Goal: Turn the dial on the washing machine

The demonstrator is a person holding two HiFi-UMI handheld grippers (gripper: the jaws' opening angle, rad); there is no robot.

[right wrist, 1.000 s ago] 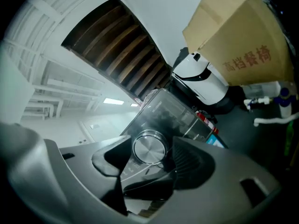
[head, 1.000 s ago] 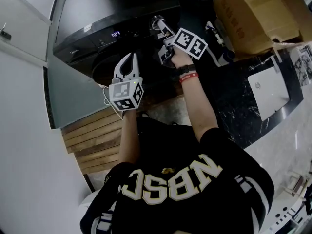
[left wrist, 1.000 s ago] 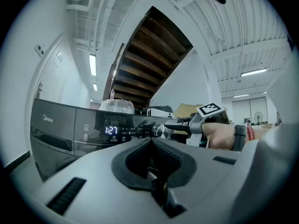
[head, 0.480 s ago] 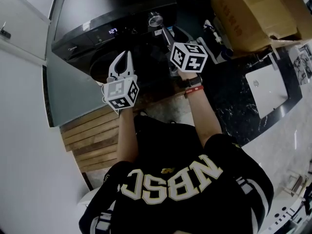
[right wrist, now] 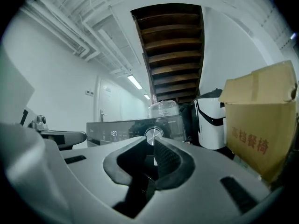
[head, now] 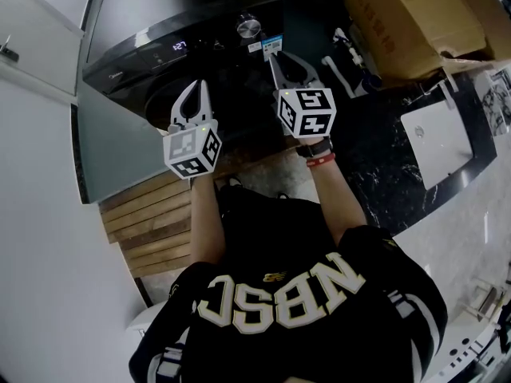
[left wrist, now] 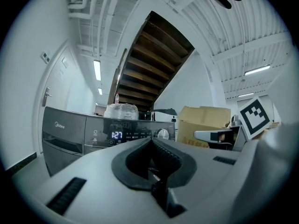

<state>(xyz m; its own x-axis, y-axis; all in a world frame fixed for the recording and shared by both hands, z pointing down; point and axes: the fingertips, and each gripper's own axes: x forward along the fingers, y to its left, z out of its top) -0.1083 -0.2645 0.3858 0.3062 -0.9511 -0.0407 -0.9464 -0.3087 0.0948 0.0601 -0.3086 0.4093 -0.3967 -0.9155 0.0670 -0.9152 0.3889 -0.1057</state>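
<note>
The dark washing machine (head: 160,14) stands ahead of me, its round silver dial (head: 248,28) at the right end of the lit control panel (head: 178,45). My right gripper (head: 275,57) hovers just short of the dial, apart from it. Its jaws are closing to a thin gap with nothing between them. In the right gripper view the dial (right wrist: 153,135) shows straight past the jaw tips of the right gripper (right wrist: 150,141). My left gripper (head: 196,84) floats in front of the machine's door, shut and empty. In the left gripper view the dial (left wrist: 162,134) sits just above the left gripper (left wrist: 150,141).
A cardboard box (head: 415,14) stands right of the machine, with a white appliance (right wrist: 212,122) between them. A plastic-wrapped bundle (left wrist: 121,111) sits on top of the machine. Wooden slats (head: 152,230) lie on the floor at my left. A white flat device (head: 439,146) lies on the dark counter.
My right gripper has drawn back from the dial toward me and its jaws have narrowed from wide open. The left gripper has drifted slightly left and up.
</note>
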